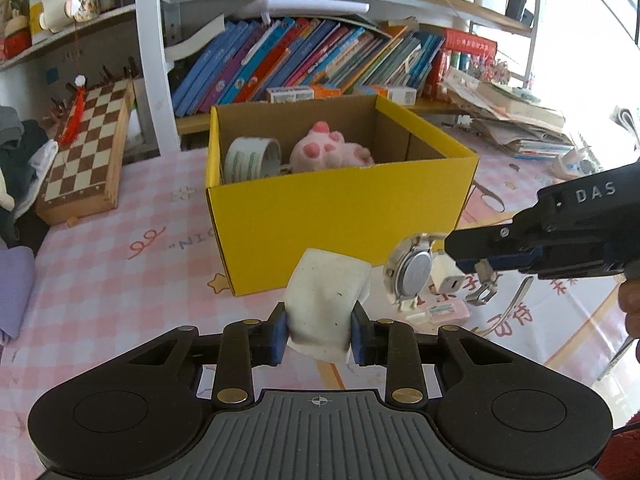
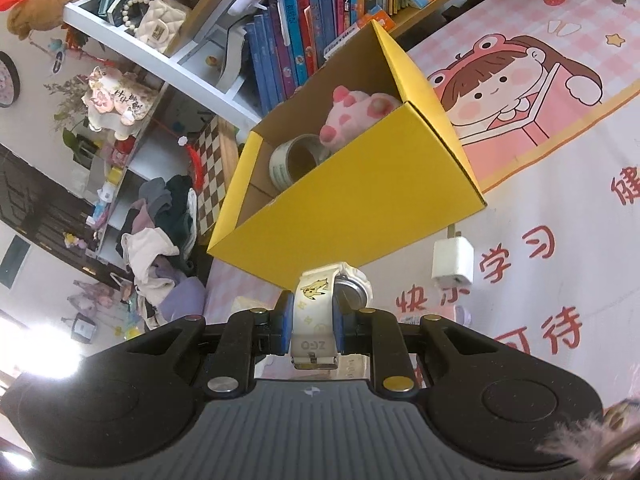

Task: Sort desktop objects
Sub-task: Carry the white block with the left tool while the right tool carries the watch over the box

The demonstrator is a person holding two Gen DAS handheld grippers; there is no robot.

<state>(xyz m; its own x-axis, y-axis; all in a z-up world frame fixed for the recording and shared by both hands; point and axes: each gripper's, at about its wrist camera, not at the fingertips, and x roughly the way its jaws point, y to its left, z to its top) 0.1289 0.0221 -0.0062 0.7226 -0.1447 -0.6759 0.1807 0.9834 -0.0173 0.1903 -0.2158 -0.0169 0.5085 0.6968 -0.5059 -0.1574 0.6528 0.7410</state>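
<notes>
My left gripper (image 1: 319,334) is clamped on a white block (image 1: 326,300), held just short of the yellow box's (image 1: 340,216) near wall, w/ bare tablecloth (image 1: 120,272) to its left. My right gripper (image 2: 312,326) is clamped on a watch (image 2: 316,304) by its strap, just right of the block, near the box's front corner. Box top is open; tape roll (image 1: 252,159) & pink plush (image 1: 328,152) sit inside, and a white charger (image 2: 453,262) lies on the cloth beside the box.

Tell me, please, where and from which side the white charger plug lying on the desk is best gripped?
Grip the white charger plug across its two flat side faces, coming from above. It lies free on the tablecloth just in front of the yellow box, prongs toward the box; its blocky body offers parallel faces, but both grippers are already full.
</notes>
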